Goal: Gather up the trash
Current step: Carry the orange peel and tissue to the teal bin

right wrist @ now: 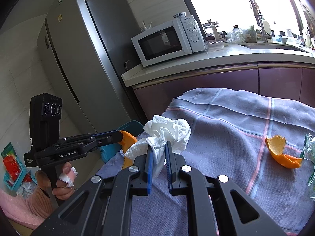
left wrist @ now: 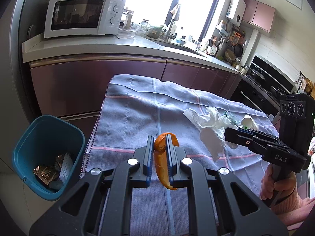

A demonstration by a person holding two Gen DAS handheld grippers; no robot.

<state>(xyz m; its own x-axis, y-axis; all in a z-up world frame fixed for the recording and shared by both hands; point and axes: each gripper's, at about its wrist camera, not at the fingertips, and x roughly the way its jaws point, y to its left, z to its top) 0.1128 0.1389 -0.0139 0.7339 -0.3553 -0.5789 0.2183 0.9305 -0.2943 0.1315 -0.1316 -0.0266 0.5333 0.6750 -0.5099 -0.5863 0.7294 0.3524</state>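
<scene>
My left gripper [left wrist: 159, 142] is shut on a strip of orange peel [left wrist: 161, 163] and holds it above the grey checked cloth [left wrist: 137, 114]. A teal trash bin [left wrist: 47, 153] with wrappers inside stands on the floor to the left. My right gripper [right wrist: 158, 147] is shut on a crumpled white tissue [right wrist: 167, 131], lifted above the cloth. In the left wrist view the right gripper [left wrist: 230, 133] holds the tissue [left wrist: 210, 125] to the right. A second orange peel [right wrist: 279, 150] lies on the cloth. The left gripper [right wrist: 118, 135] shows in the right wrist view with its peel.
A small white cup [left wrist: 248, 122] and a green plastic wrapper [right wrist: 311, 153] lie on the cloth at the right. A counter with a microwave [left wrist: 82, 15] runs behind the table. A fridge [right wrist: 78, 59] stands at the left. A blue basket [right wrist: 13, 167] sits on the floor.
</scene>
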